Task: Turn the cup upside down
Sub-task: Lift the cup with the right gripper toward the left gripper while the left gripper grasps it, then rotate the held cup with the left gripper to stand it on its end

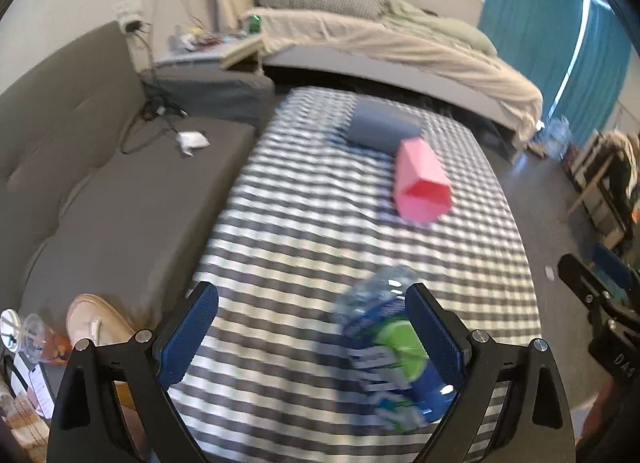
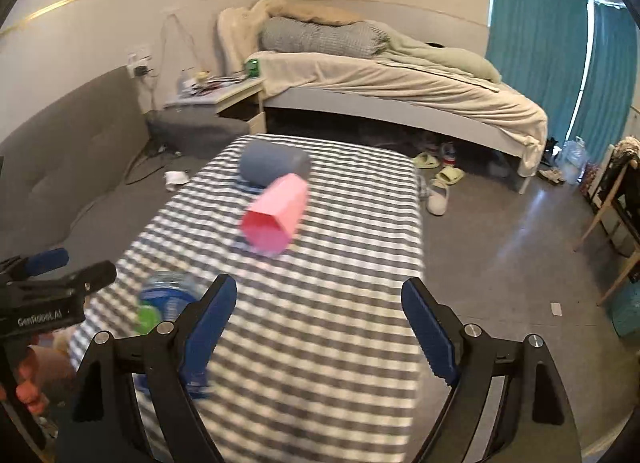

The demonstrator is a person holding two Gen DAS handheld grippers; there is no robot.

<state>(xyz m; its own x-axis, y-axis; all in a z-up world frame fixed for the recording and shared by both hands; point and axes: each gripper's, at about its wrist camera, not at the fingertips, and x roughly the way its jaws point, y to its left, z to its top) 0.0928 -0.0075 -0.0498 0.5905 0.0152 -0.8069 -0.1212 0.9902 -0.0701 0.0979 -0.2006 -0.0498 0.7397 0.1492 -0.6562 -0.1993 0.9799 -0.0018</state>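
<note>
A pink faceted cup lies on its side on the checked tablecloth, its open mouth toward me. It also shows in the right wrist view. My left gripper is open and empty, well short of the cup. My right gripper is open and empty, also short of the cup, above the table's near part. The left gripper's body shows at the left edge of the right wrist view.
A grey-blue cylinder lies just behind the cup. A plastic water bottle lies by my left gripper's right finger. A grey sofa is on the left, a bed behind, and a chair on the right.
</note>
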